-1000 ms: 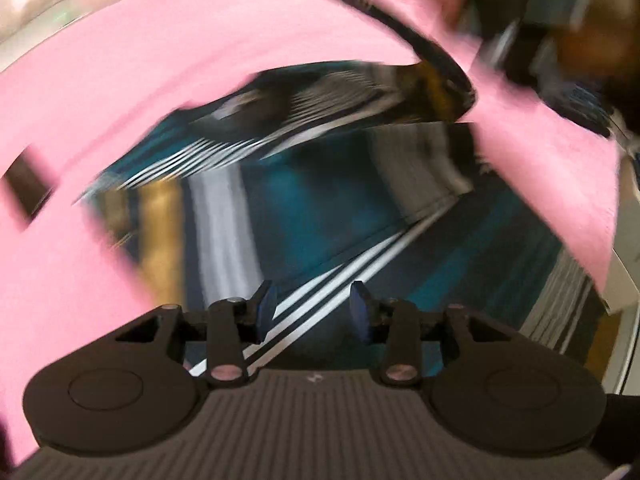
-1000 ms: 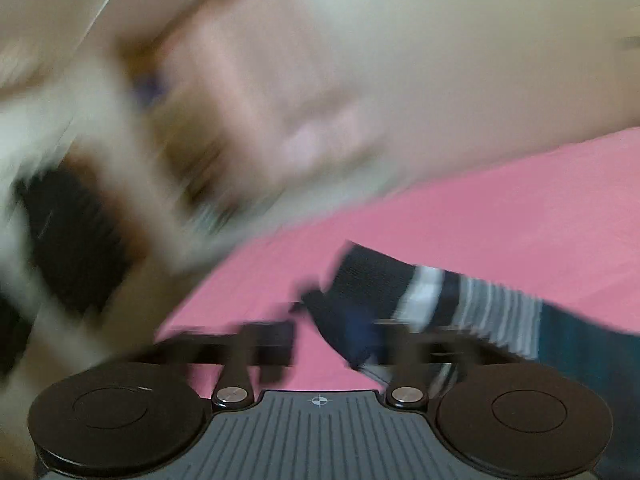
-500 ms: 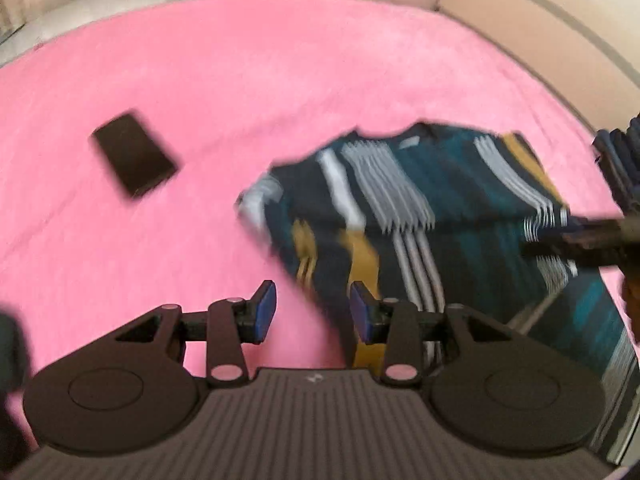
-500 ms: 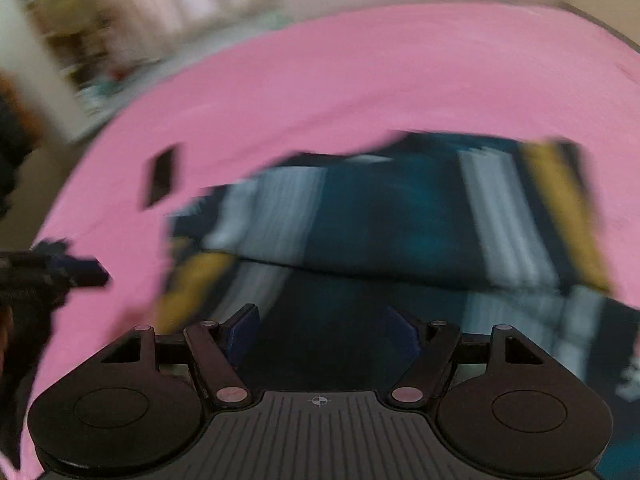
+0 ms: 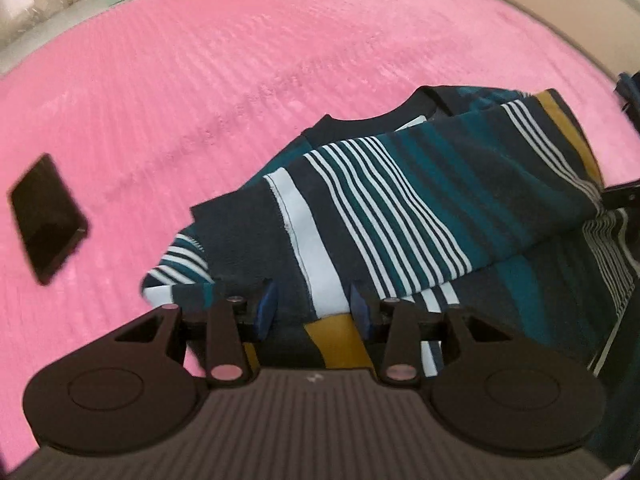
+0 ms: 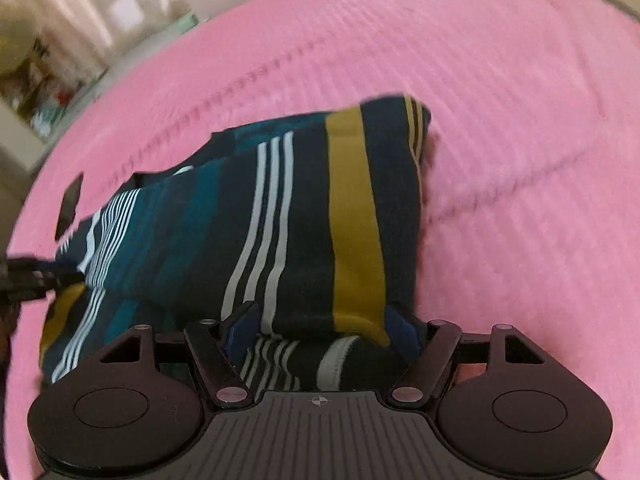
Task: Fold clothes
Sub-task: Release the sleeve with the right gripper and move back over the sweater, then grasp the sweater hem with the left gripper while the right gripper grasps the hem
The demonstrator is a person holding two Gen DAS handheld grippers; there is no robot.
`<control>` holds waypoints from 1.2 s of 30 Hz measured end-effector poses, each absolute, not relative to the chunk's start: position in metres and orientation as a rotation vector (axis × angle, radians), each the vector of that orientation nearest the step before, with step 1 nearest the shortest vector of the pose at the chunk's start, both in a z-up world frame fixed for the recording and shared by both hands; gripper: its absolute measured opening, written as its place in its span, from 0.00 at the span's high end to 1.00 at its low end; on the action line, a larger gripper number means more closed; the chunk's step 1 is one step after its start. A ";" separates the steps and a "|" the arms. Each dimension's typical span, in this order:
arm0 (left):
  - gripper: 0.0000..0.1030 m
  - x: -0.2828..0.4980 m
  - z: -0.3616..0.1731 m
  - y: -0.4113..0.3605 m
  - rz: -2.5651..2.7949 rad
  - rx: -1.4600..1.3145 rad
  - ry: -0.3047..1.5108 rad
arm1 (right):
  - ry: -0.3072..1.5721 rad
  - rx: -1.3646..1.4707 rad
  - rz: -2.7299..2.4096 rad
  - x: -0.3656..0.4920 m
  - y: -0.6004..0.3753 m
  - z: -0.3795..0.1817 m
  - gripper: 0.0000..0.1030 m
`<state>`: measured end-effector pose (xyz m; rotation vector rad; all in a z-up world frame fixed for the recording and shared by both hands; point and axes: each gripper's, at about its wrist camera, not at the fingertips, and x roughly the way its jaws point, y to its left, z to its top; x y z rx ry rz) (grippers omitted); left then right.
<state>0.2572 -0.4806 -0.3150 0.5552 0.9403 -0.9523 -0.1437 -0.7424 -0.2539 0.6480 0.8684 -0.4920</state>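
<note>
Striped shirt (image 5: 400,200) on pink bed (image 5: 240,60), half folded; left gripper (image 5: 312,308) clamped on sleeve-side fold; right gripper (image 6: 320,332) clamped on thick hem-side fold; top layer draped over lower layer, not yet flat; further folds left; phone (image 5: 44,216) apart.

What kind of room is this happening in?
Probably a bedroom at home. A striped shirt lies on a wide pink ribbed blanket like a bedspread, a phone lies on it, and a curtained window shows behind.
</note>
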 end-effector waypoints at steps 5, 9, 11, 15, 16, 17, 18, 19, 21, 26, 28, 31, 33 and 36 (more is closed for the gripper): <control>0.65 0.218 -0.293 -0.464 -0.891 0.554 0.972 | 0.810 0.710 -0.459 -0.188 -0.730 -0.238 0.29; 0.64 0.162 -0.303 -0.440 -0.841 0.546 1.076 | 0.955 0.729 -0.394 -0.217 -0.717 -0.266 0.29; 0.64 0.132 -0.311 -0.426 -0.809 0.562 1.117 | 0.991 0.735 -0.385 -0.234 -0.715 -0.274 0.29; 0.64 0.073 -0.319 -0.396 -0.778 0.566 1.172 | 1.071 0.651 -0.324 -0.257 -0.698 -0.271 0.29; 0.64 0.057 -0.320 -0.388 -0.790 0.586 1.170 | 1.095 0.609 -0.307 -0.261 -0.690 -0.271 0.28; 0.64 0.043 -0.321 -0.381 -0.807 0.612 1.166 | 1.118 0.566 -0.294 -0.265 -0.681 -0.271 0.25; 0.62 0.029 -0.322 -0.375 -0.829 0.643 1.163 | 1.142 0.527 -0.284 -0.269 -0.671 -0.269 0.16; 0.61 0.014 -0.323 -0.368 -0.855 0.677 1.162 | 1.166 0.509 -0.284 -0.275 -0.661 -0.270 0.11; 0.61 -0.014 -0.324 -0.350 -0.911 0.755 1.149 | 1.203 0.505 -0.302 -0.288 -0.643 -0.273 0.11; 0.57 -0.064 -0.325 -0.305 -1.093 0.877 1.055 | 1.248 0.485 -0.367 -0.317 -0.595 -0.275 0.11; 0.56 -0.077 -0.328 -0.290 -1.158 0.924 1.011 | 1.282 0.411 -0.375 -0.321 -0.574 -0.273 0.11; 0.56 -0.093 -0.326 -0.270 -1.239 0.983 0.932 | 1.295 0.333 -0.351 -0.330 -0.548 -0.264 0.11; 0.55 -0.102 -0.323 -0.259 -1.290 0.998 0.860 | 1.292 0.269 -0.311 -0.332 -0.535 -0.258 0.11; 0.53 -0.118 -0.320 -0.245 -1.362 1.007 0.762 | 1.257 0.166 -0.221 -0.333 -0.520 -0.257 0.11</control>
